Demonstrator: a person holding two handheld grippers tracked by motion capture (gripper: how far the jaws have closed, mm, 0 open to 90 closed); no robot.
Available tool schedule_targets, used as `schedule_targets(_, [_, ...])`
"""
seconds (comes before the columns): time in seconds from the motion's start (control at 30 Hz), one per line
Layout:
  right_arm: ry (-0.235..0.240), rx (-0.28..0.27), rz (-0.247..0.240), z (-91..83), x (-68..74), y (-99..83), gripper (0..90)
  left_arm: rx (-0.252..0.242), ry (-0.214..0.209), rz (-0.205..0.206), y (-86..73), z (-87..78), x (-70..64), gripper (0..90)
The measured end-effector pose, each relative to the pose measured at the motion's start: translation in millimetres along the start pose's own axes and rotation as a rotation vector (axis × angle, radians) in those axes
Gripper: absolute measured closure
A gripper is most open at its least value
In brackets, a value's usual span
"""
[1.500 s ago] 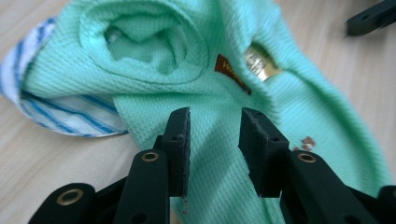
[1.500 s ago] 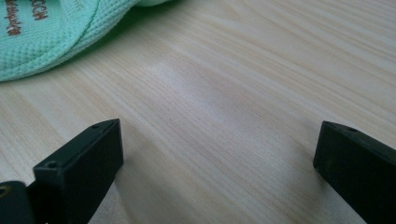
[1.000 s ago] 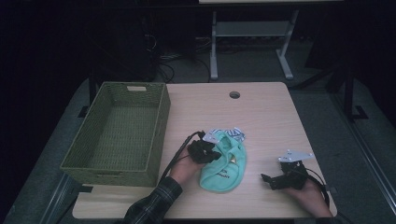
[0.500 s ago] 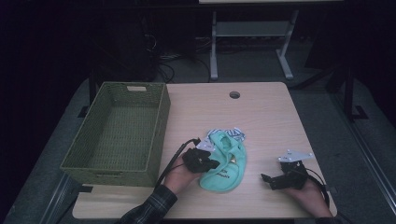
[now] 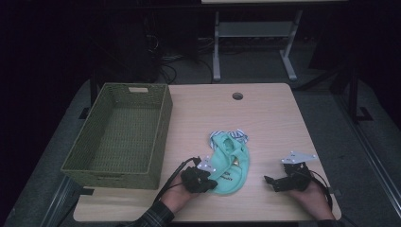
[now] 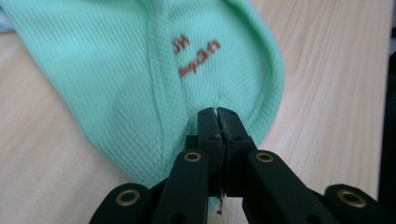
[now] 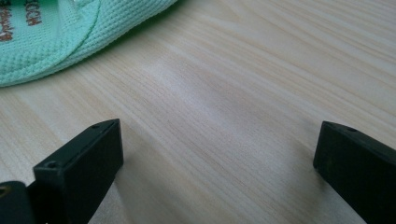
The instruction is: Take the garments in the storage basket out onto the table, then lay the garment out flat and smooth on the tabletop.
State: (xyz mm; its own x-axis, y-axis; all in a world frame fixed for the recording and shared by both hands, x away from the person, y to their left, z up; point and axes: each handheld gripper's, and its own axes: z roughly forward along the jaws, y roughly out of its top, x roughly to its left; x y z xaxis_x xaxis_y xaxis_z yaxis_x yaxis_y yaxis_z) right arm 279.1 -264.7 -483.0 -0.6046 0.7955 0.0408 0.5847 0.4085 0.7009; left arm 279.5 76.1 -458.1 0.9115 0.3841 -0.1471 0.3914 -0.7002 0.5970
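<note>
Here, from above, a wooden table (image 5: 265, 118) stretches in front of me. At its far left stands an olive-green woven basket (image 5: 118, 135), rectangular, set lengthwise along the table's edge.

Just right of the basket, near the table's front edge, my left gripper (image 5: 208, 179) sits at the near left edge of a mint-green garment (image 5: 229, 161). In the left gripper view, that gripper (image 6: 218, 116) has its two black jaws pressed tightly together, pinching the cloth's (image 6: 154, 70) hem at its rounded lower edge. The fabric has a fine waffle-like knit, a raised seam running down it, and small brown lettering too blurred to read.

The garment lies flat on the table, roughly in the middle from left to right, with a bit of striped fabric (image 5: 236, 135) showing at its far end.

Farther right, well apart from the cloth, my right gripper (image 5: 274, 182) rests low on the bare wood near the front edge. In the right gripper view, my right gripper (image 7: 219, 154) has its jaws spread wide with nothing between them, and a corner of the green cloth (image 7: 70, 32) lies at the upper left.
</note>
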Motion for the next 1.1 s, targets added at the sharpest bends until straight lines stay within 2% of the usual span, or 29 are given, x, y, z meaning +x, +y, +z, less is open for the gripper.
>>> schedule_targets(0.1, [-0.002, 0.020, 0.003, 0.2, 0.7, 2.8, 2.6, -0.014, -0.009, -0.015, -1.2, 0.3, 1.1, 88.5])
schedule_targets(0.17, [0.011, 0.023, -0.001, -0.7, 1.0, 5.7, 9.9, -0.020, -0.009, -0.020, -1.8, 0.2, 1.0, 88.4])
schedule_targets(0.27, [0.049, -0.002, 0.006, -0.8, 0.6, 13.7, 12.9, -0.011, -0.008, -0.011, -1.5, -0.2, 1.4, 88.4])
schedule_targets(0.37, [0.060, -0.019, 0.011, -0.5, 0.2, 22.2, 15.2, -0.011, -0.009, -0.014, -1.3, -0.1, 1.3, 88.5])
schedule_targets(0.47, [0.072, -0.031, 0.006, 0.5, -0.8, 31.2, 25.6, -0.008, -0.005, -0.017, -0.9, 0.0, 0.8, 88.5])
schedule_targets(0.57, [0.089, -0.051, 0.000, 2.1, -3.5, 41.8, 38.0, 0.006, 0.001, -0.002, 0.1, -0.3, 0.2, 88.5])
schedule_targets(0.6, [0.091, -0.064, -0.015, 2.8, -4.8, 46.6, 42.1, 0.007, 0.004, -0.003, 0.4, -0.3, -0.2, 88.5])
schedule_targets(0.7, [0.111, -0.083, -0.019, 4.5, -7.5, 57.1, 51.7, 0.004, 0.000, -0.011, 0.7, 0.1, -0.1, 88.6])
schedule_targets(0.93, [0.150, -0.072, -0.010, 24.2, -17.2, 78.9, 68.1, 0.002, -0.006, -0.012, 0.3, 0.0, 1.5, 88.9])
schedule_targets(1.0, [0.146, -0.069, -0.017, 29.4, -18.7, 84.8, 70.5, 0.007, -0.008, -0.008, 0.4, -0.2, 2.3, 89.1])
schedule_targets(1.1, [0.150, -0.068, -0.009, 38.4, -21.9, 92.6, 73.5, -0.004, -0.011, -0.024, 0.4, 0.5, 1.8, 89.3])
